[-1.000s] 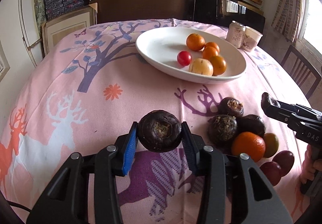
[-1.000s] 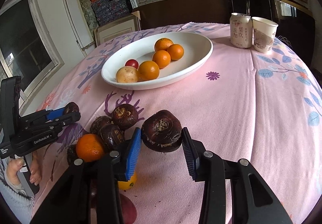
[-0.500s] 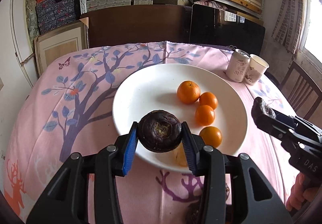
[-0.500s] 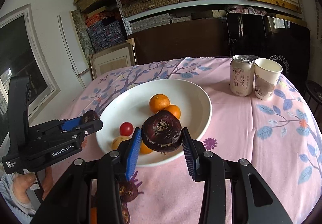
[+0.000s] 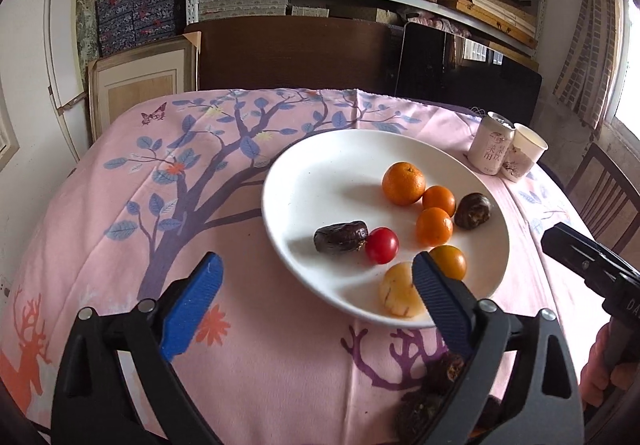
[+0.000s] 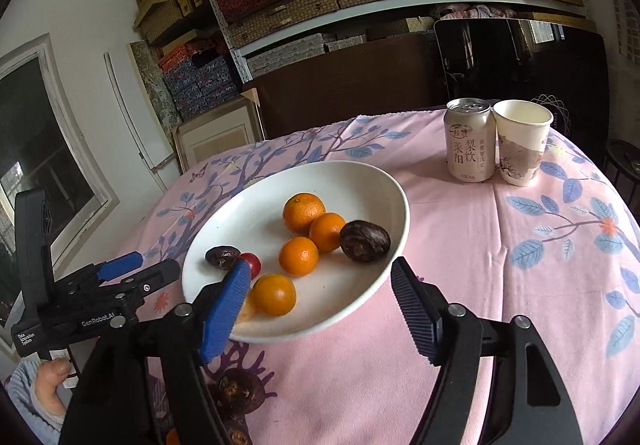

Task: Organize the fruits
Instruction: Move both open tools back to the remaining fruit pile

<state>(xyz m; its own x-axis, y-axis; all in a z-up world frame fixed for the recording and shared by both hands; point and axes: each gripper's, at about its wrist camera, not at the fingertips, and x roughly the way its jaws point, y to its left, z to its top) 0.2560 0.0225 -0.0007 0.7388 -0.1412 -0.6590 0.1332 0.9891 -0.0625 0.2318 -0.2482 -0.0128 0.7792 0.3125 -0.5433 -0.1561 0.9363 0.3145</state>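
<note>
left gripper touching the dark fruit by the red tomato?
Apart. Left wrist view: left gripper open, empty; dark fruit lies on the plate beyond the fingertips.

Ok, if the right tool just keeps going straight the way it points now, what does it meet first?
Most likely the near rim of the white plate, then the oranges on it. The right tool hangs open and empty; depth is hard to judge.

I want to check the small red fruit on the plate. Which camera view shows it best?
The left wrist view: the red fruit lies whole and unblocked on the white plate, touching a dark fruit. In the right wrist view, that gripper's blue finger covers part of it.
</note>
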